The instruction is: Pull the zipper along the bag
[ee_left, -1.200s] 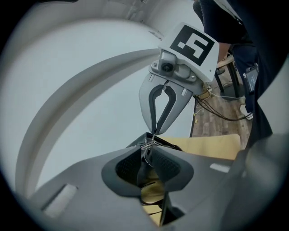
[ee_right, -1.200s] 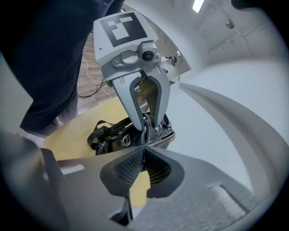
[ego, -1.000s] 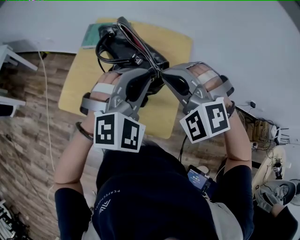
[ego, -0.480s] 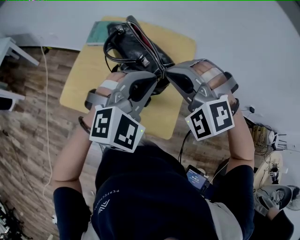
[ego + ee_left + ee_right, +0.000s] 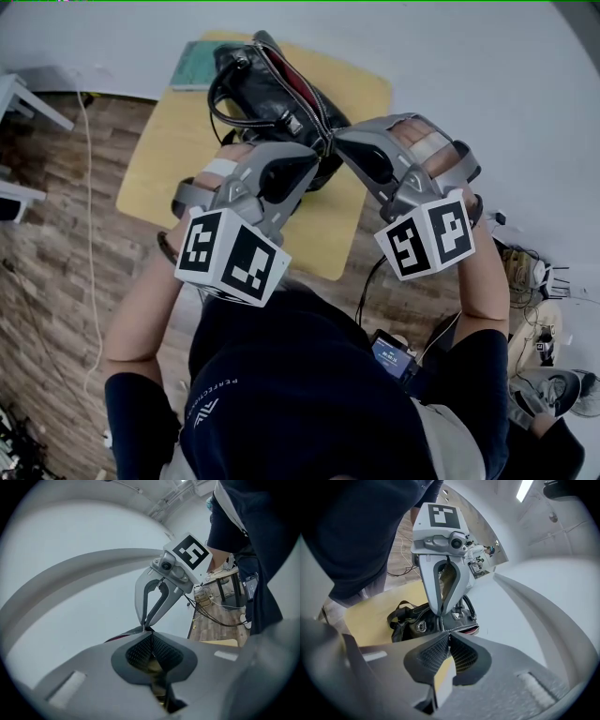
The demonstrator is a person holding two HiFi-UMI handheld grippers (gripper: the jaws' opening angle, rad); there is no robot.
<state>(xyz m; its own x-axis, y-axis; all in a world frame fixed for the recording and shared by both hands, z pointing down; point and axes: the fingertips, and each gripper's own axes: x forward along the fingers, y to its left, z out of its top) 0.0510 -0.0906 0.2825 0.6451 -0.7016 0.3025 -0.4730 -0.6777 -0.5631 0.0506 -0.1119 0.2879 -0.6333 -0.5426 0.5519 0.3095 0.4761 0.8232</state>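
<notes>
Probably soft and light, the bag [image 5: 272, 103] lies on the table [image 5: 178, 159] at twelve o'clock, its zipper [image 5: 302, 101] open over red lining. Left gripper [image 5: 151, 638] and right gripper [image 5: 449, 635] are both pinched together on its six-o'clock end. It would likely slide or buckle unless one gripper anchors that end while the other draws the zipper.

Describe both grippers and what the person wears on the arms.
Both the left gripper and the right gripper are grey plastic shells tapering to narrow fingers lined with black dotted pads. The left cube and the right cube are white with black square markers. Grey straps loop off each shell. The person wears a dark navy top with short sleeves.
</notes>
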